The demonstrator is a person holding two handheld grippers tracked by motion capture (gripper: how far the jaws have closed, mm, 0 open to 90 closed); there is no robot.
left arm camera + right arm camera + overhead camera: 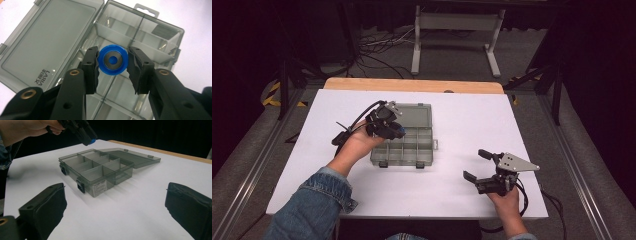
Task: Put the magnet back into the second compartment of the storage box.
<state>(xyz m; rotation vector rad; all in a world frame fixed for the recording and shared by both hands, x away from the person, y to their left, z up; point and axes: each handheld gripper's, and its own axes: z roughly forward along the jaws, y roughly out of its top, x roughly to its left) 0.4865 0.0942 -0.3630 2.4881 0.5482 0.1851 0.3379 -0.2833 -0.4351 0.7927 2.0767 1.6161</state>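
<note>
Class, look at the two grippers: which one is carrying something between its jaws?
The left gripper, above the open organizer box, clamps a blue round part; the right gripper is open and empty.

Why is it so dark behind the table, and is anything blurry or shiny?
High view: light falls on the white table, the room behind stays black. Left gripper view: the blue ring is sharp and the clear box lid reflects pale light. Right gripper view: its own near jaws look soft and the compartment box casts a faint shadow.
</note>
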